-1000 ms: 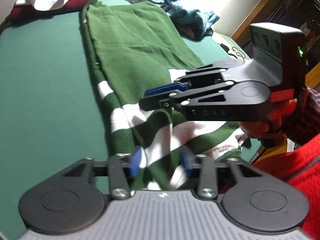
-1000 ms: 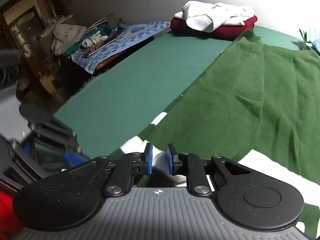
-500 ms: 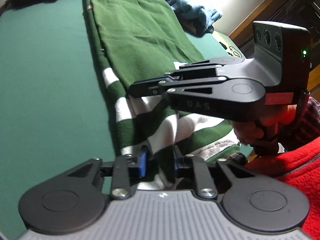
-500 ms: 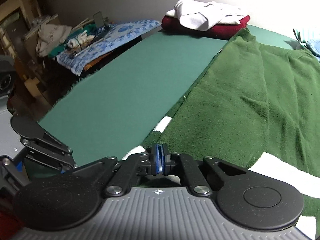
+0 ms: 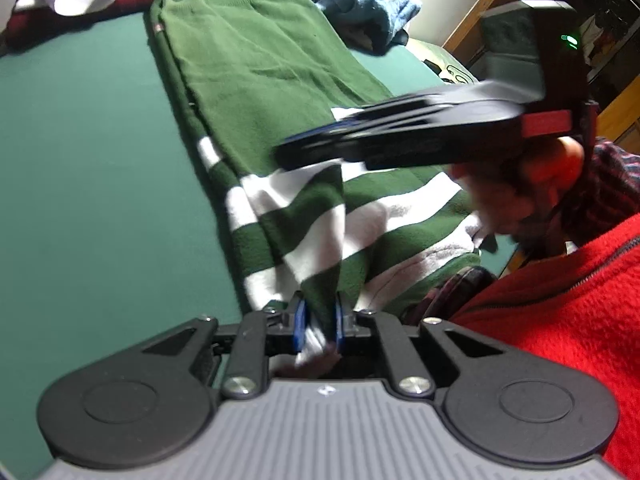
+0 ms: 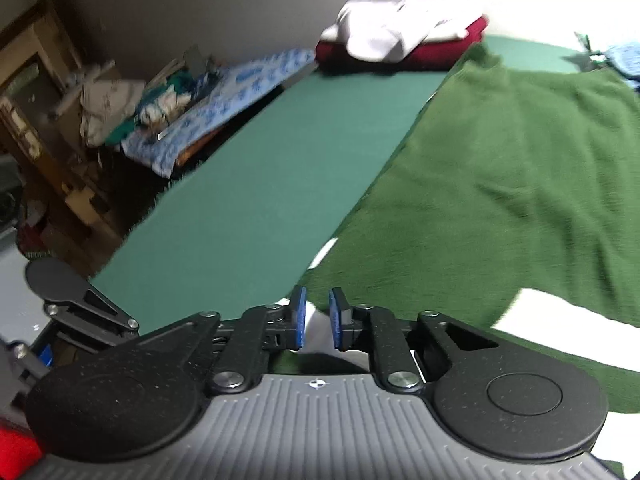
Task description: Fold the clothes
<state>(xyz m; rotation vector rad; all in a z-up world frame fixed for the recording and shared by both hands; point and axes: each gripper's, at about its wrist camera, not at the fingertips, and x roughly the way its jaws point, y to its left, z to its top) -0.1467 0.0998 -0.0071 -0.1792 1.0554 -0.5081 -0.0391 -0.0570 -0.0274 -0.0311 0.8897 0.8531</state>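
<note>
Green table [image 5: 80, 168], sweater [image 5: 260, 80] along its right edge, my left gripper [image 5: 319, 326] clamping striped hem, right gripper [image 6: 318, 318] just reopened narrowly, pads off cloth.

Strong light comes from the far edge of the green table [image 5: 80, 152], where the wall is washed out to pure white in both views. The near side is dimmer. In the left wrist view the right gripper [image 5: 316, 148] is smeared by motion blur, and the hand [image 5: 532, 184] holding it is also soft. The right wrist view is slightly blurred everywhere; its left side, with the cluttered shelves [image 6: 36, 92], is dark. Straight lines bend near the edges.
</note>
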